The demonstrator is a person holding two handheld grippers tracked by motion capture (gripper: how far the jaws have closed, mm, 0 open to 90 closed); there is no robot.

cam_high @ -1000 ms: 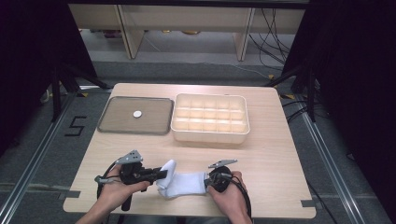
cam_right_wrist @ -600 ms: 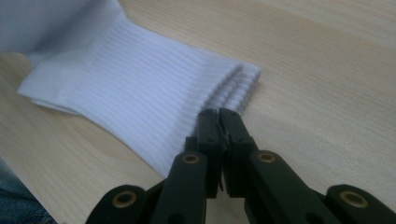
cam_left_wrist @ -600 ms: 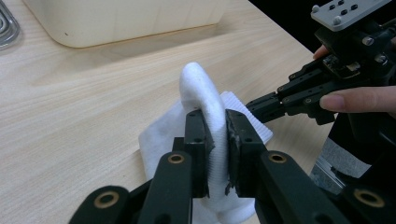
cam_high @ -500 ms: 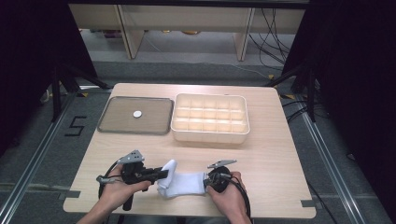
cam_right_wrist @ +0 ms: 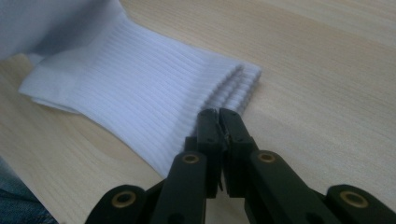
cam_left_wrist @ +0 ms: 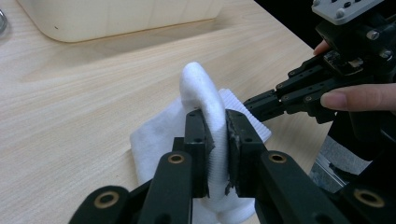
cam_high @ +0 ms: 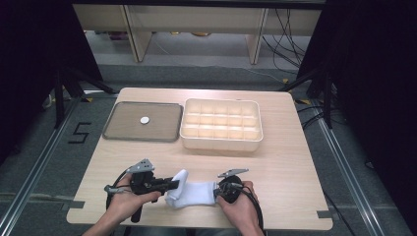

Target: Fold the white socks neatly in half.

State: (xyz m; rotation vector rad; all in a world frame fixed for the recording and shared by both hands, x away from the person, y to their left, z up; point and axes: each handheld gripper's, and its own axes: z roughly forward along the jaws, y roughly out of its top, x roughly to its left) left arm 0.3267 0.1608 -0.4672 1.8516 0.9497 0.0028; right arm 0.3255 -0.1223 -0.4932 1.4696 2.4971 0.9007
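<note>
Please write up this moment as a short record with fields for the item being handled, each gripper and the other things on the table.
item: white sock, near table edge
left gripper: shut on sock's raised fold
right gripper: shut, at sock's ribbed cuff; grip on cloth unclear
compartment box: cream, far side, compartments look empty
tray: grey, left of box, small white disc inside
table: light wood

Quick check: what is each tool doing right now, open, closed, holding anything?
Left tool: closed on a raised fold of the white sock.
Right tool: closed on the ribbed cuff edge of the same sock.
</note>
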